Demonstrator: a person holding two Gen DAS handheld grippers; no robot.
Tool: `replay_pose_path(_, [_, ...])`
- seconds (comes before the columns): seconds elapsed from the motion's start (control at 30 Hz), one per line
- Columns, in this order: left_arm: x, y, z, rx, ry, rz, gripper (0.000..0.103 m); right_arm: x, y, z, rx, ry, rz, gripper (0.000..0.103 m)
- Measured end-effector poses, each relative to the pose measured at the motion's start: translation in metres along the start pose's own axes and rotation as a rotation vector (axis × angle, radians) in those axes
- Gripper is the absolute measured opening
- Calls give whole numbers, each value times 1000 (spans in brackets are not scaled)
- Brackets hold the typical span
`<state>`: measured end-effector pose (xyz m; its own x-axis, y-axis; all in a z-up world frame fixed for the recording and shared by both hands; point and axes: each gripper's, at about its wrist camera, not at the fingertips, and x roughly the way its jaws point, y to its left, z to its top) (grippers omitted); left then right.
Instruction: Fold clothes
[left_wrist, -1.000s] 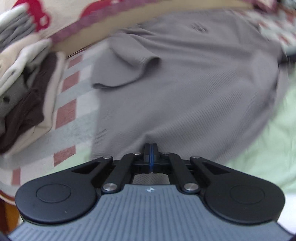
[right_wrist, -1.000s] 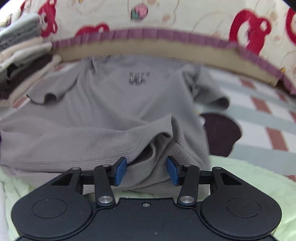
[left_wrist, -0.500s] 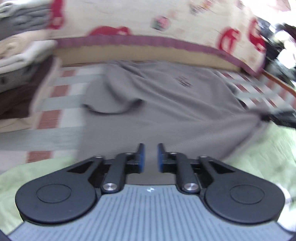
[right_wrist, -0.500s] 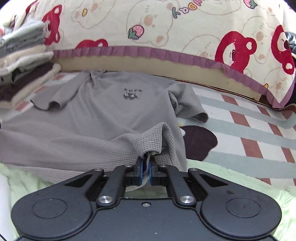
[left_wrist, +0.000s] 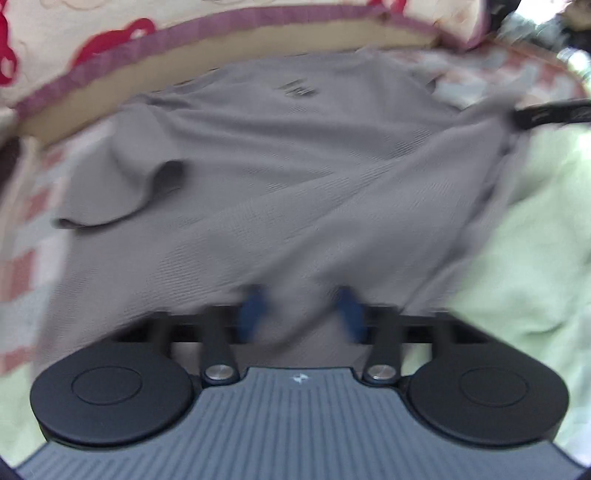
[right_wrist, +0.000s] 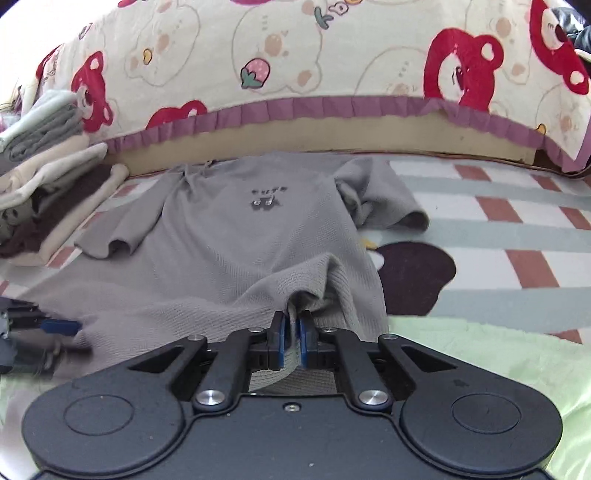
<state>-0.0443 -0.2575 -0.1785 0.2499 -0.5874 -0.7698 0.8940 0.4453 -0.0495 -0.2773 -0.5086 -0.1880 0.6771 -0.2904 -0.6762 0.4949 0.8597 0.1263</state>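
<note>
The grey waffle-knit T-shirt (right_wrist: 258, 236) lies front up on the striped bed sheet (right_wrist: 498, 236), its neckline toward the bedding at the back and a small dark print (right_wrist: 266, 199) on the chest. Both short sleeves lie out to the sides, cuffs curled and rumpled. Down at the near hem, the right gripper (right_wrist: 290, 332) has its blue pads pressed together on a pinch of the knit, and the fabric rises into a soft ridge just beyond the fingertips. Over on the shirt's other hem corner, the left gripper (left_wrist: 299, 312) sits with its blue fingers (left_wrist: 253, 306) spread apart, a fold of grey cloth draped between them; that view is blurred, so I cannot tell whether the pads touch the cloth. The hem rests at the edge of a pale green fleecy blanket (right_wrist: 517, 354). A dark brown rounded patch (right_wrist: 413, 277) shows beside the shirt's right edge. To the left stands a stack of folded clothes (right_wrist: 48, 177) in cream, grey and brown. Behind runs a cream bear-print quilt (right_wrist: 295, 55) with a purple ruffled trim.
</note>
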Motion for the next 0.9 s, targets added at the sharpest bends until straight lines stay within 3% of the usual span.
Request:
replay_pose_path(0.03, [0,5,2,-42,-8,15,7,4,6,-5,-58,23,-31,2])
replay_pose_path(0.1, [-1,15,6,-125,-23,46,4,13,17,-16,-162,68,-86,2])
replay_pose_path(0.17, [-3,23,9,-191,-38,72,3,16,16,-21,-135,87,-68,2])
replay_pose_path(0.3, [-9,27,8,-203,-65,88,1,9,15,-24,-129,138,-82,1])
replay_pose_path(0.5, [-17,32,8,-217,-102,112,1,-13,22,-40,-186,273,-31,1])
replay_pose_path(0.67, [-11,31,8,-197,-106,130,2,-25,20,-35,-120,337,54,1])
replay_pose_path(0.73, [-10,33,8,-201,-101,125,2,-27,16,-34,-118,312,1,1])
replay_pose_path(0.8, [-8,35,7,-209,-89,119,3,-26,15,-33,-160,269,-110,2])
replay_pose_path(0.9, [-4,37,6,-212,-78,113,4,-30,13,-31,-176,204,-213,9])
